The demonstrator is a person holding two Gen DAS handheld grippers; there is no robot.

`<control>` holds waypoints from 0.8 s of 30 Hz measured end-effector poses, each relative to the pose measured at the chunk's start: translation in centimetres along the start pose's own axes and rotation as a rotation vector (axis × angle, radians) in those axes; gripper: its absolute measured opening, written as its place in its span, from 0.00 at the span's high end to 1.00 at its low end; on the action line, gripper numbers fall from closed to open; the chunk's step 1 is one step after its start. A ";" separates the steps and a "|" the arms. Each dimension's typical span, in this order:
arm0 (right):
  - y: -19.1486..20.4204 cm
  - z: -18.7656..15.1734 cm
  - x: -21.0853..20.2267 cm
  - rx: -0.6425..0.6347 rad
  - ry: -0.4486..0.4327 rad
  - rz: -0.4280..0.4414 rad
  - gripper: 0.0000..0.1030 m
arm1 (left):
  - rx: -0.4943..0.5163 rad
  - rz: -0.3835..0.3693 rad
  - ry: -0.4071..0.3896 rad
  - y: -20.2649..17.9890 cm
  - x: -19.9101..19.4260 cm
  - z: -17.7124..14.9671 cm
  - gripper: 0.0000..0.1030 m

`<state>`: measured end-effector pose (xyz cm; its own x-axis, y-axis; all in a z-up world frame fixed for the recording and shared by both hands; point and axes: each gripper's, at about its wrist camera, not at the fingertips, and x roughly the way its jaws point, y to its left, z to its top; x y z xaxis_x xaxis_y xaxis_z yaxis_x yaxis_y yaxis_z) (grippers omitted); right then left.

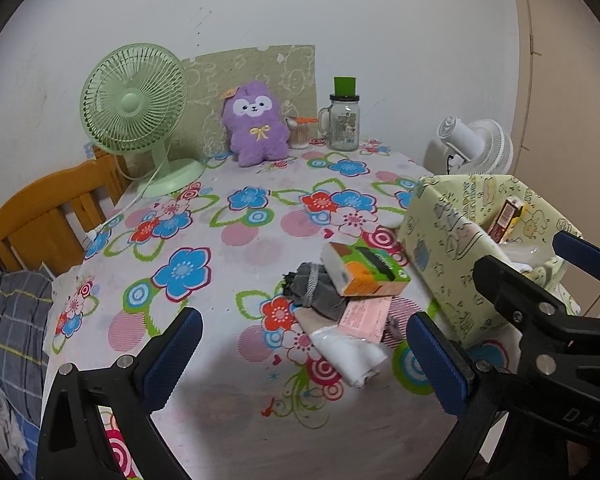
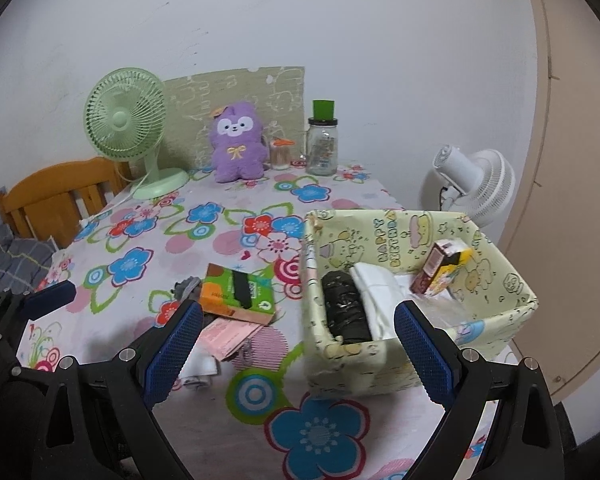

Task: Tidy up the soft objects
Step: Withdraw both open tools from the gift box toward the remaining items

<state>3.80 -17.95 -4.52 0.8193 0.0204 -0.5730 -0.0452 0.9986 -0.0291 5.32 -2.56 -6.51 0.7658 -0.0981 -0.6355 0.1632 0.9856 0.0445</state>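
Floral cloth covers the desk. At upper centre a purple plush sits between green fan and jar. Lower right, a tissue box overlaps grey fabric beside the basket. Left tool and right tool are both spread, empty.

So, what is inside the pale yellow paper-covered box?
Inside the pale yellow paper-covered box lie a black wrinkled roll, a white folded cloth and a small red-and-yellow carton. Whatever lies under them is covered.
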 end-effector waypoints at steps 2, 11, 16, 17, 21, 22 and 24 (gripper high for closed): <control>0.4 -0.1 0.0 -0.007 -0.002 0.013 0.05 | 0.004 0.004 0.001 0.3 0.0 -0.1 0.00; 1.9 -0.9 0.6 -0.017 0.017 0.042 0.05 | -0.012 0.002 0.022 1.2 0.6 -1.1 0.00; 2.4 -1.2 0.8 -0.045 0.014 0.028 0.05 | -0.005 -0.010 0.032 1.0 1.3 -1.6 0.00; 2.5 -1.2 0.9 -0.049 0.014 0.022 0.05 | -0.006 -0.013 0.036 0.9 1.4 -1.7 0.00; 2.8 -1.3 0.9 -0.054 0.003 0.003 0.07 | 0.000 -0.017 0.050 0.8 2.1 -2.0 0.00; 2.8 -1.3 0.8 -0.054 0.000 0.000 0.10 | 0.001 -0.019 0.054 0.8 2.3 -2.1 0.00; 3.0 -1.2 0.8 -0.055 0.002 0.001 0.15 | 0.004 -0.031 0.059 0.6 2.6 -2.2 0.00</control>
<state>3.62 -15.04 -6.09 0.8182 0.0209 -0.5746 -0.0771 0.9943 -0.0737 6.08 -1.90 -9.81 0.7225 -0.1206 -0.6807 0.1891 0.9816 0.0269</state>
